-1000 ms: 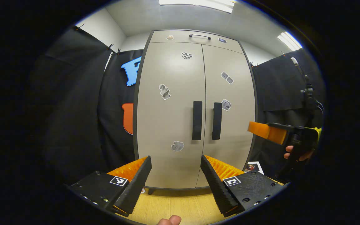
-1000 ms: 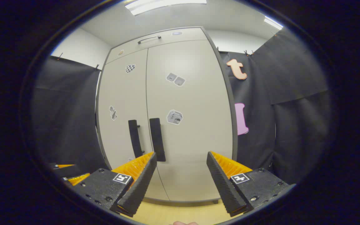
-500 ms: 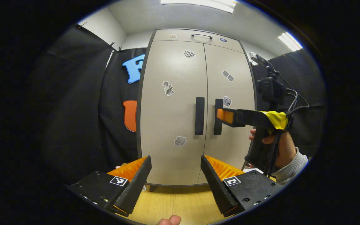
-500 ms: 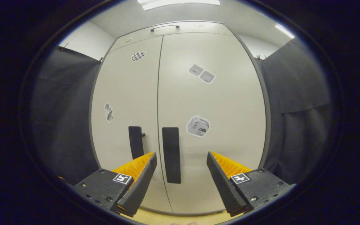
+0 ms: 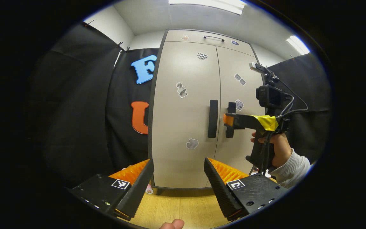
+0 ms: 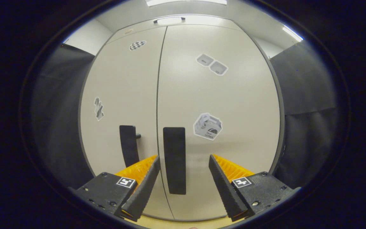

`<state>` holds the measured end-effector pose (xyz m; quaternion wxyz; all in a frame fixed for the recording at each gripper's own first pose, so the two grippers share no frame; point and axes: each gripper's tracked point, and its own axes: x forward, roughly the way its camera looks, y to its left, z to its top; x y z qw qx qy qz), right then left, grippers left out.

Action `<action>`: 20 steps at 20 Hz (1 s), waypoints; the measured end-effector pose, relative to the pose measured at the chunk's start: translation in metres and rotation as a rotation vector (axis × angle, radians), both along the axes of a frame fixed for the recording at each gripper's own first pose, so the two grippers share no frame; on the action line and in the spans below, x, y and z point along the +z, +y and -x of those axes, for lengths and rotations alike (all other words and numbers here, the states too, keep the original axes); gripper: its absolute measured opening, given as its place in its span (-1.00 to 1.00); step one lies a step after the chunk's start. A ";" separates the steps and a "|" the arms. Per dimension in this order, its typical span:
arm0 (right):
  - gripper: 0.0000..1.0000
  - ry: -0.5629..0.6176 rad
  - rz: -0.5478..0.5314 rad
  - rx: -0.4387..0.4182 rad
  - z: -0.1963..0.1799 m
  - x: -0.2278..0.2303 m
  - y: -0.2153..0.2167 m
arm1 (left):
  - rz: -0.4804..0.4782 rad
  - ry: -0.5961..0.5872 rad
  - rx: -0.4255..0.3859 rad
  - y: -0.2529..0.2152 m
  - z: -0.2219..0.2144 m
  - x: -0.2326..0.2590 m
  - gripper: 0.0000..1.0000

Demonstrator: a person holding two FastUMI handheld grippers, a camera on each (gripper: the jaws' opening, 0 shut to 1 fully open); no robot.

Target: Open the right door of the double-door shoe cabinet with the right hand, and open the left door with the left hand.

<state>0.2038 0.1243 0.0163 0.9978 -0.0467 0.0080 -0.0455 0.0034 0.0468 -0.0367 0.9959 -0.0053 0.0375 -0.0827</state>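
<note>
With both doors closed, the spread right gripper [image 6: 183, 178] straddles the right handle [image 6: 174, 160]; next, clamp and pull. Left gripper [image 5: 178, 181] waits, released.

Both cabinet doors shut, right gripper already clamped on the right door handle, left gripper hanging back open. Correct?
Not clamped. In the right gripper view the right gripper is open, its fingers either side of the right door handle, not pressing it. Both doors shut and the left gripper back and open, yes.
</note>
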 end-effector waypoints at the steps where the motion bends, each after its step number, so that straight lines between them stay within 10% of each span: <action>1: 0.89 -0.001 0.000 -0.007 -0.003 0.000 -0.001 | 0.002 0.000 0.002 0.002 0.000 0.000 0.89; 14: -0.54 0.001 -0.002 0.004 -0.014 -0.005 0.011 | 0.005 -0.014 0.015 0.019 -0.005 0.004 0.89; 20: -0.77 0.013 0.011 0.015 -0.014 -0.005 0.011 | 0.002 -0.015 -0.001 0.016 -0.004 0.004 0.89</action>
